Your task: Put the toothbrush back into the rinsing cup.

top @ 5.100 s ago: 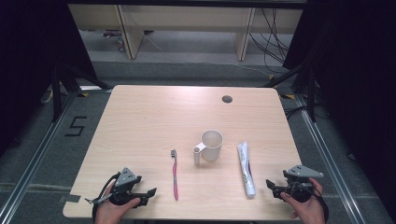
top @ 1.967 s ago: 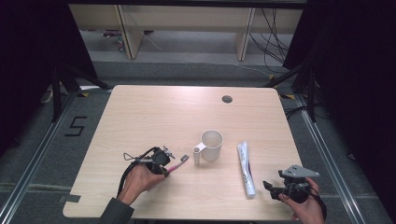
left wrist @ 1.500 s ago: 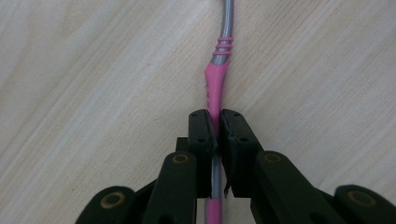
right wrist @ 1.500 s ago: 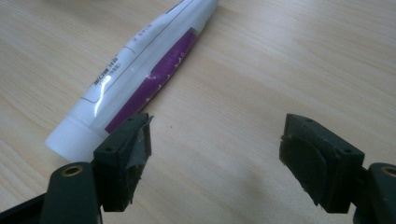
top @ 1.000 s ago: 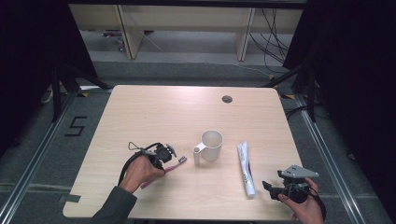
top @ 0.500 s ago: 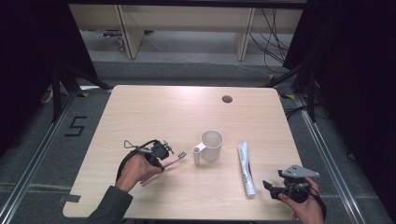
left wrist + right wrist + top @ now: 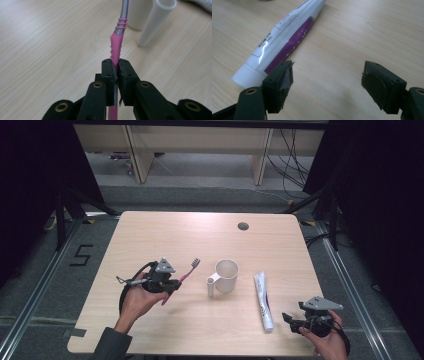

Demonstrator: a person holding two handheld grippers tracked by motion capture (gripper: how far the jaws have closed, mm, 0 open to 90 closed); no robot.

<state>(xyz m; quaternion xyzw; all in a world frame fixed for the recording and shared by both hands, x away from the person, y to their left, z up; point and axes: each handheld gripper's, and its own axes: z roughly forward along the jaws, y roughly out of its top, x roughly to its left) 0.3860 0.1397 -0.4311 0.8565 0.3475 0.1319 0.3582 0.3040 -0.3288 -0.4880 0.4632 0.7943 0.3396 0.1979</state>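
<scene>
Left gripper view: the jaws are seen clamped on the pink handle of a toothbrush (image 7: 115, 47), which runs straight out ahead of them along their own line, pink grip first, then a grey neck. Just beyond the neck, ahead and a little to the right, a white cup (image 7: 140, 12) with its tube-like handle is found on the bench (image 7: 45, 45). In the high view the left gripper (image 7: 170, 284) is carried clear of the bench, with the brush head pointed up toward the cup (image 7: 225, 276). The coming move is judged to turn on that line: the brush's long axis aims toward the cup, and the left hand is much the nearer one. Around the right gripper (image 7: 327, 86) the jaws stand wide apart with nothing between them. A toothpaste tube (image 7: 284, 37) lies just beside its left jaw, its cap end nearest, its length running away ahead.
</scene>
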